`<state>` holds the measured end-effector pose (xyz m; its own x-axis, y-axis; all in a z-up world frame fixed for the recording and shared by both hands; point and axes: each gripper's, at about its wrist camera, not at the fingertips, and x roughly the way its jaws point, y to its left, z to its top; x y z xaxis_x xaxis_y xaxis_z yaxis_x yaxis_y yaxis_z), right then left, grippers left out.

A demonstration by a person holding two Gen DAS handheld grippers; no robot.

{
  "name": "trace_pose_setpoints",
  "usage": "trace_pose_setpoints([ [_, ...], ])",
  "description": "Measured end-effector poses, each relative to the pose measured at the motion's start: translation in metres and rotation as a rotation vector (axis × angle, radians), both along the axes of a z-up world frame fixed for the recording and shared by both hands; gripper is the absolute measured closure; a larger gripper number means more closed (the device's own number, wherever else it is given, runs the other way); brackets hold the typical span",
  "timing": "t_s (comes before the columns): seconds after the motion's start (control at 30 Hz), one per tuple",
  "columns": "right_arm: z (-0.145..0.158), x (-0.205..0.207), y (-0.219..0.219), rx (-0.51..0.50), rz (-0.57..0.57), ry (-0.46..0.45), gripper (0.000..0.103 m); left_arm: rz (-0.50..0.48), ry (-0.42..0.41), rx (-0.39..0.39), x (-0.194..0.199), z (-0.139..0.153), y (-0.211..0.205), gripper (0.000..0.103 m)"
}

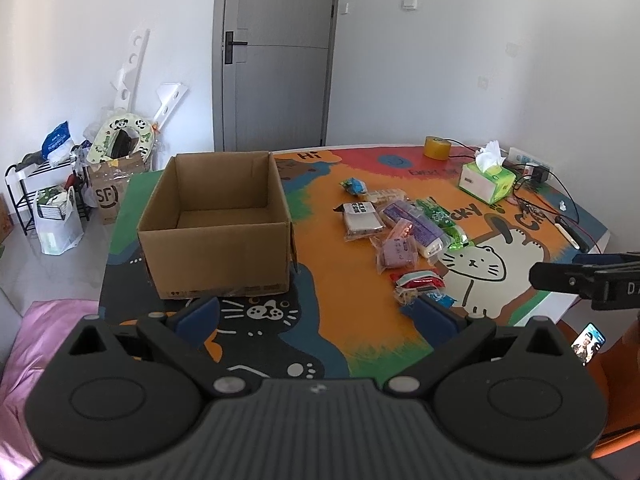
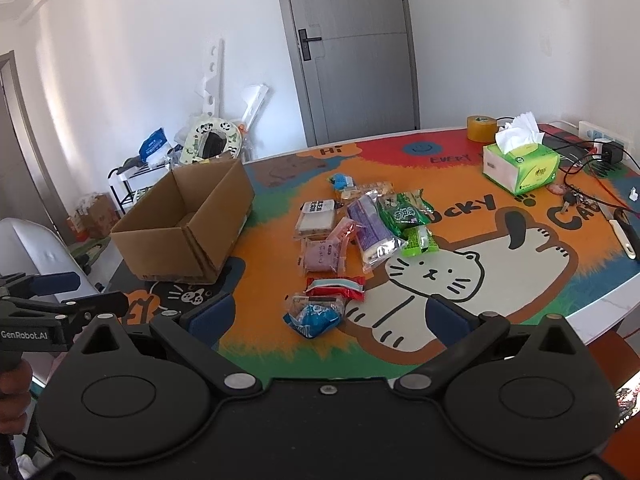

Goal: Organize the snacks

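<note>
An open, empty cardboard box [image 1: 218, 224] [image 2: 188, 224] stands on the left of the colourful table mat [image 1: 344, 332]. To its right several snack packets lie loose: a red one [image 1: 418, 282] [image 2: 336, 286], a purple one [image 1: 396, 250] [image 2: 322, 256], a green one [image 1: 440, 216] [image 2: 404, 214], a white-and-black one [image 1: 360, 218] [image 2: 316, 216] and a blue one [image 2: 316, 318]. My left gripper [image 1: 316, 312] is open above the mat's near edge, in front of the box. My right gripper [image 2: 328, 316] is open too, with the blue packet lying on the mat between its fingers.
A green tissue box [image 1: 486, 180] [image 2: 520, 164], a tape roll [image 1: 438, 147] [image 2: 481, 128], cables, keys and a power strip [image 2: 600, 134] crowd the table's far right. A rack and bags [image 1: 60, 188] stand on the floor to the left, a grey door [image 1: 276, 52] behind.
</note>
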<state>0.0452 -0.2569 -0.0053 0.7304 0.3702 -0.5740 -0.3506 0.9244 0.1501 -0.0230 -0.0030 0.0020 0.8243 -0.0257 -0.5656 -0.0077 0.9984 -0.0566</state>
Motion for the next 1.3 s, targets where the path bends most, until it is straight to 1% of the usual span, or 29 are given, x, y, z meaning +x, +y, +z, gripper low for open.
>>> trace_pose_setpoints([
  [0.43,0.001,-0.001,0.000,-0.004,-0.006,-0.006,0.000,-0.033,0.000,-0.017,-0.001,0.001,-0.004,0.001],
  [0.63,0.002,-0.001,-0.001,-0.013,-0.006,-0.018,0.000,-0.076,-0.007,-0.048,-0.003,0.004,-0.007,0.001],
  [0.77,0.002,0.000,-0.002,-0.012,-0.014,-0.015,0.000,-0.092,-0.016,-0.051,-0.004,0.006,-0.011,0.001],
  [0.93,0.002,0.001,-0.004,-0.015,-0.020,-0.016,0.000,-0.090,-0.018,-0.058,-0.004,0.007,-0.011,0.001],
  [1.1,0.002,-0.001,-0.004,-0.029,-0.030,-0.039,0.000,-0.068,-0.030,-0.054,-0.002,0.009,-0.012,0.001],
  [1.3,-0.001,0.003,-0.008,-0.015,-0.033,-0.043,0.000,-0.051,-0.039,-0.075,0.001,0.008,-0.014,0.001],
])
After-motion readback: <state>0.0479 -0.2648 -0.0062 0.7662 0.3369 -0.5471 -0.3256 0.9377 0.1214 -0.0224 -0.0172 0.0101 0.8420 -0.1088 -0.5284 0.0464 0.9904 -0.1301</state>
